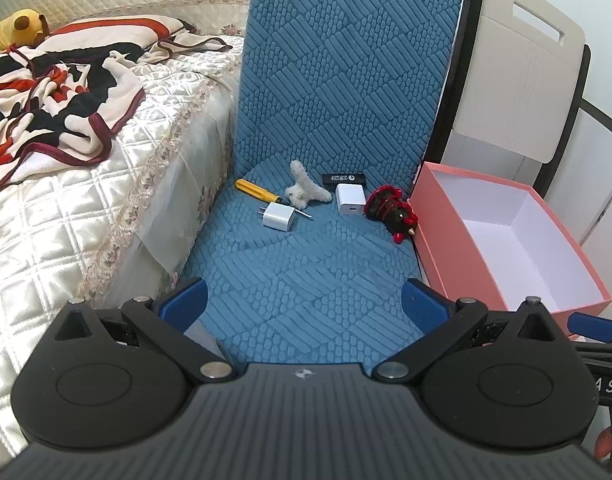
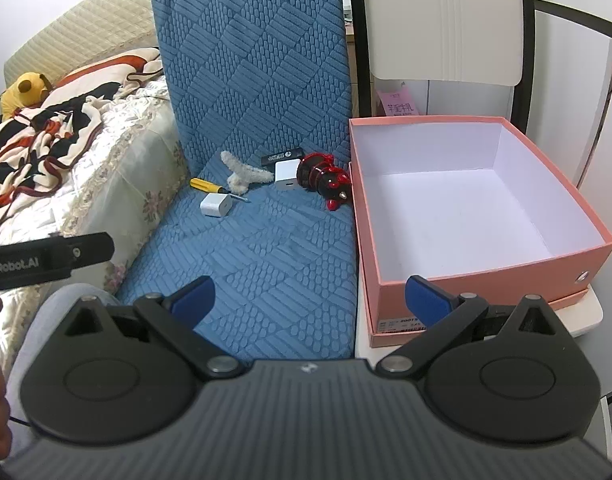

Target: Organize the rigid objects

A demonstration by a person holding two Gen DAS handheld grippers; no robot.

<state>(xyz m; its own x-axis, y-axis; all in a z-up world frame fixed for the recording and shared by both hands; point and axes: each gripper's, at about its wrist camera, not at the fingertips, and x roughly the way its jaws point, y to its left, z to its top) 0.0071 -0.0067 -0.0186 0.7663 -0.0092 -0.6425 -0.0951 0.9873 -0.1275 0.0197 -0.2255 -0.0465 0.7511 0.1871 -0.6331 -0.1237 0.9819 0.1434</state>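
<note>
Blue quilted seat cover (image 1: 306, 272) holds the clutter: screwdriver (image 1: 257, 191), plug (image 1: 277, 217), fuzzy clip (image 1: 303, 189), charger (image 1: 350, 198), red figurine (image 1: 390, 208), beside the empty pink box (image 2: 482, 200). Left gripper (image 1: 303, 300) and right gripper (image 2: 310, 298) hover, jaws apart, empty. Crowding risks nudging neighbours; the figurine could roll.

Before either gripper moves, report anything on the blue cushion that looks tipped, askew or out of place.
The red-and-black figurine lies tipped on its side beside the pink box. The fluffy white clip sits oddly among rigid items, and the yellow screwdriver runs partly under it. Nothing looks spilled or broken.
</note>
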